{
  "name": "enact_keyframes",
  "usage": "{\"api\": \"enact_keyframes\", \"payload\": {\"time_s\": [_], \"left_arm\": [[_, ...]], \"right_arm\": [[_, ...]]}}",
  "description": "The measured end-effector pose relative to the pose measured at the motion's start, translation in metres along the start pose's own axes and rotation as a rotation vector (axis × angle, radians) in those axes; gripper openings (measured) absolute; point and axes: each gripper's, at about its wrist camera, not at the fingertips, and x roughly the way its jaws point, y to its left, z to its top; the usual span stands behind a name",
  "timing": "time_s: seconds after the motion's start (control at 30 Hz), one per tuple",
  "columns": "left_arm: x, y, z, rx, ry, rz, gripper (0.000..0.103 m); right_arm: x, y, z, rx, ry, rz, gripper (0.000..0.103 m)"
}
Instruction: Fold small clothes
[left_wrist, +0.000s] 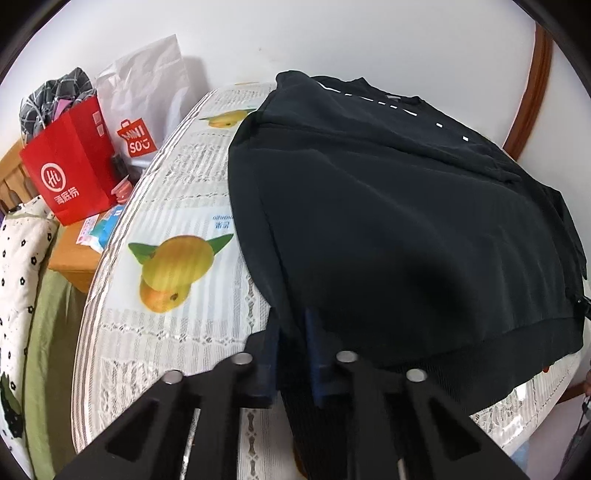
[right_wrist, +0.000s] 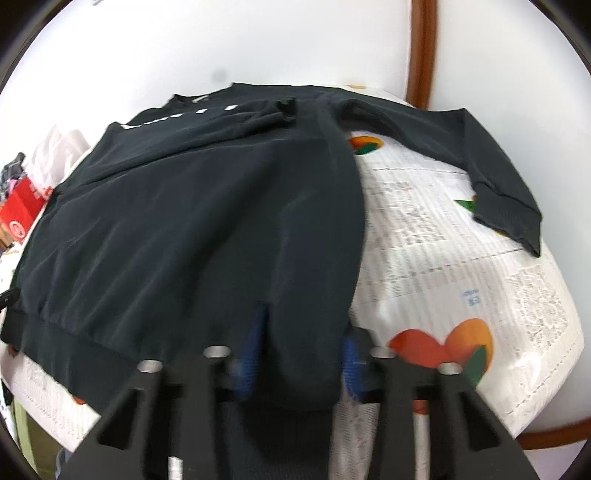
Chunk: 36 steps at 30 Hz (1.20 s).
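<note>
A black sweatshirt (left_wrist: 388, 206) lies spread on a table with a fruit-print cloth (left_wrist: 177, 266). My left gripper (left_wrist: 293, 325) is shut on the sweatshirt's near left hem corner, blue pads on either side of the fabric. In the right wrist view the sweatshirt (right_wrist: 192, 221) fills the middle, one sleeve (right_wrist: 491, 162) stretched out to the right on the cloth (right_wrist: 461, 266). My right gripper (right_wrist: 303, 332) has its blue pads on both sides of the near right hem fold; the frame is blurred.
A red paper bag (left_wrist: 70, 173) and a white Miniso bag (left_wrist: 144, 107) stand on a wooden stand left of the table. A spotted cushion (left_wrist: 18, 280) lies at far left. A brown wooden chair frame (right_wrist: 419, 51) rises behind the table against the white wall.
</note>
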Motion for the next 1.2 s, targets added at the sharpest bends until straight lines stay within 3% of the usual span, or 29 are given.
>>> {"api": "enact_keyframes", "payload": {"time_s": [0.13, 0.5, 0.8, 0.93, 1.1, 1.2], "left_arm": [[-0.006, 0.003, -0.005, -0.002, 0.012, 0.014, 0.009], [-0.025, 0.005, -0.031, 0.019, 0.033, 0.025, 0.009], [-0.031, 0.0, -0.012, 0.001, 0.013, 0.015, 0.018], [-0.03, -0.011, 0.008, 0.017, -0.004, 0.02, 0.03], [-0.024, -0.025, 0.036, 0.027, -0.027, 0.004, 0.049], [-0.018, -0.036, 0.053, 0.042, -0.044, 0.001, 0.054]], "right_arm": [[-0.003, 0.01, -0.002, -0.035, -0.005, -0.042, 0.019], [-0.017, -0.004, -0.013, -0.058, 0.022, -0.006, 0.016], [-0.015, -0.007, -0.007, -0.074, 0.04, -0.018, 0.016], [-0.019, -0.001, 0.002, -0.133, 0.016, -0.019, 0.017], [-0.03, -0.019, 0.018, -0.142, -0.065, -0.098, 0.043], [-0.027, -0.047, 0.035, -0.093, -0.097, -0.156, 0.05]]}}
